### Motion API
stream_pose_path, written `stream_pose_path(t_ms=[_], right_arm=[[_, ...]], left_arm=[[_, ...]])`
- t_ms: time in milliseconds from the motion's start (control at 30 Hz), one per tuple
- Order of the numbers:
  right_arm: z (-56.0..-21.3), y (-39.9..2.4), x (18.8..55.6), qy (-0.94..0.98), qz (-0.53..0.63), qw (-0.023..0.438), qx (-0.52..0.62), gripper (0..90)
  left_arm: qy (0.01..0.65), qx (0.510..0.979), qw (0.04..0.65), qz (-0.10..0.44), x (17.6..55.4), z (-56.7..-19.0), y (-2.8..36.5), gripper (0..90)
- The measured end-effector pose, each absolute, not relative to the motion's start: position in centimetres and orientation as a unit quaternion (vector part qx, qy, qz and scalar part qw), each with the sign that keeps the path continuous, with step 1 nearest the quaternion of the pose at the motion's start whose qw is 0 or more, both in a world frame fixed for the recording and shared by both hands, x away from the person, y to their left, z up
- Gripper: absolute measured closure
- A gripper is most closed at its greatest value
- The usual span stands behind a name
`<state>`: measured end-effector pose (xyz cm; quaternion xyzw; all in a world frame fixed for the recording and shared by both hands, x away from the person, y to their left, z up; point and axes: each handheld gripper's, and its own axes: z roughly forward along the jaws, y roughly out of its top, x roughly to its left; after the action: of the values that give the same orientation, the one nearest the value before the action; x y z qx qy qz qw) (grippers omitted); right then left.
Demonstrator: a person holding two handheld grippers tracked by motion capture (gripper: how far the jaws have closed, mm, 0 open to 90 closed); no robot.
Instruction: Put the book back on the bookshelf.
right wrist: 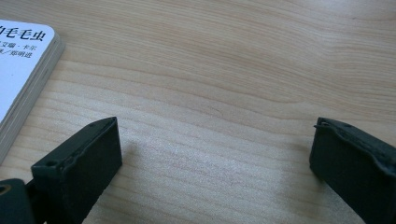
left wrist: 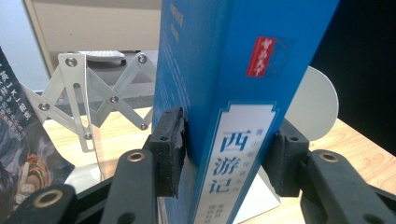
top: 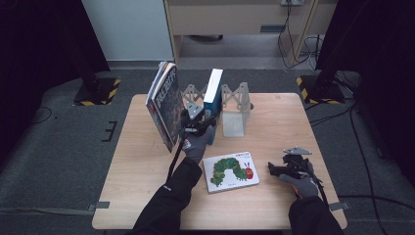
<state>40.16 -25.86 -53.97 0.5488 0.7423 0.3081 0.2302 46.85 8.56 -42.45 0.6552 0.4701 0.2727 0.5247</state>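
A tall blue book (top: pixel 213 85) stands upright in a metal expanding book rack (top: pixel 235 98) at the back of the table. My left gripper (top: pixel 198 121) reaches it from the front. In the left gripper view both black pads (left wrist: pixel 168 144) lie against the blue book (left wrist: pixel 210 70), one on each cover, so my left gripper (left wrist: pixel 229 151) is shut on it. My right gripper (top: pixel 276 169) rests low near the front right of the table, open. In the right gripper view its jaws stand wide apart over bare wood, and my right gripper (right wrist: pixel 215 158) holds nothing.
A dark picture book (top: pixel 164 105) leans at the rack's left end, close to my left hand. A white caterpillar book (top: pixel 230 170) lies flat at the front centre, its corner (right wrist: pixel 18 70) just left of my right jaws. A white bookend plate (left wrist: pixel 317 102) stands behind the blue book.
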Motion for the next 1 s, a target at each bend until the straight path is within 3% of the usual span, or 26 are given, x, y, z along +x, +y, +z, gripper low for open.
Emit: stream_pose_path(t_ms=[300, 1000], right_arm=[[-54.0, -25.8, 40.2, 0.742, 0.308, 0.230, 0.549, 2.5], [-54.0, -25.8, 40.2, 0.743, 0.309, 0.230, 0.547, 2.5]], left_arm=[[0.471, 0.670, 0.515, 0.254, 46.1, -44.0, 9.2, 55.4], [0.465, 0.682, 0.511, 0.238, 46.4, -43.6, 7.5, 54.2]])
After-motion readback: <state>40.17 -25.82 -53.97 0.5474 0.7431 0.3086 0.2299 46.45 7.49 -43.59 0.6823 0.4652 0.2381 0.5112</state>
